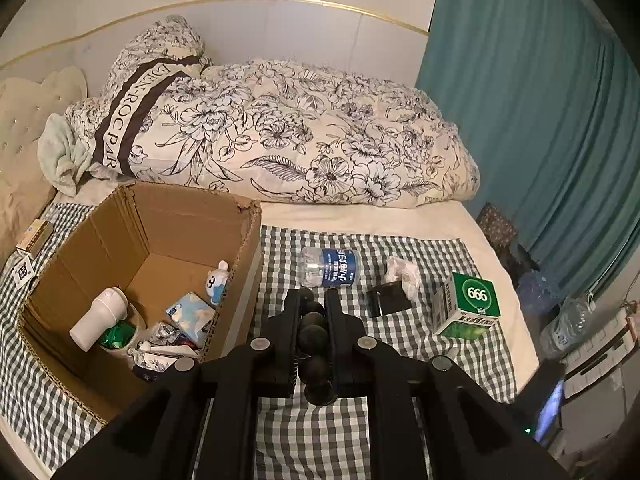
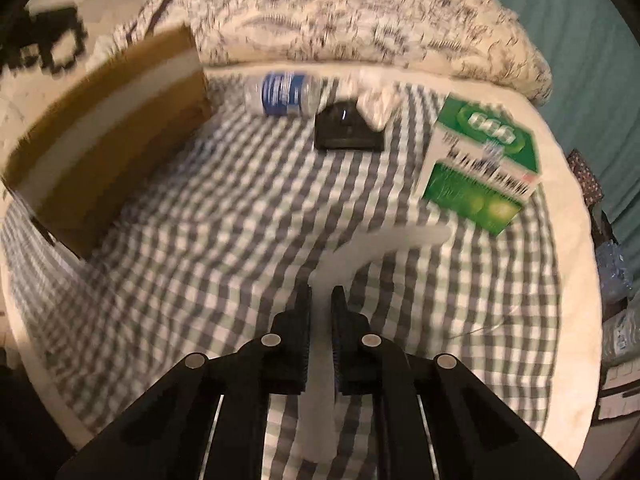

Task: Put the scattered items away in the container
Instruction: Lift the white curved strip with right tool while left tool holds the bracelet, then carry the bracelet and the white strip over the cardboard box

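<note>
brown box (image 1: 168, 236), green-checked cloth (image 1: 400, 248), teal curtain (image 1: 540, 100)

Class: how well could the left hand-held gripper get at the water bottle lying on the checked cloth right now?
Probably not yet. The left hand-held gripper is already shut on a black knobbly object. The path itself looks free: the water bottle lies just ahead, nothing between.
</note>
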Demonstrator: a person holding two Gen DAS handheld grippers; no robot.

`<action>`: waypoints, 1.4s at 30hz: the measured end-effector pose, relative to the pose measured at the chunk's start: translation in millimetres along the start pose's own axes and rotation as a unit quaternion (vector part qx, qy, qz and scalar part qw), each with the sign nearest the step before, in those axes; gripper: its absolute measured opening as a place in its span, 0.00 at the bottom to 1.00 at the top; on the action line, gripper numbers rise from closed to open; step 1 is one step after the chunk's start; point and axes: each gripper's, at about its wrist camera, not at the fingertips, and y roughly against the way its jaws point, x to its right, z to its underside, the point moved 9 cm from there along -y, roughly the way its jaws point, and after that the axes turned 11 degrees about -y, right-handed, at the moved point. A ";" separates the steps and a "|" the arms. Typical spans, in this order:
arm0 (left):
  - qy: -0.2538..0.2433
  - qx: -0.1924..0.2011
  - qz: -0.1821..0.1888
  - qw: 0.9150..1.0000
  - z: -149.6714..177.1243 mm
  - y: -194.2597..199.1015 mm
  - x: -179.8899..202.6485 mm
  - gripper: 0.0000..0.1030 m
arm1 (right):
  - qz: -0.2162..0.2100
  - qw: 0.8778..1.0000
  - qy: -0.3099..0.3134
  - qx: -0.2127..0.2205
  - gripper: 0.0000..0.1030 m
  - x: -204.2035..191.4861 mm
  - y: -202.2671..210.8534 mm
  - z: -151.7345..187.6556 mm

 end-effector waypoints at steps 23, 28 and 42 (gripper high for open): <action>0.011 0.042 -0.070 0.997 -6.7 59.1 -63.1 0.11 | -0.079 0.978 -0.002 0.195 0.08 -91.3 154.9 -112.9; 0.017 0.045 -0.088 0.995 -3.3 68.5 -86.8 0.11 | -0.095 0.973 0.011 0.212 0.08 -120.6 163.1 -120.2; 0.033 0.037 -0.159 0.986 12.5 71.0 -165.8 0.11 | -0.137 0.965 0.074 0.209 0.08 -219.3 145.9 -134.2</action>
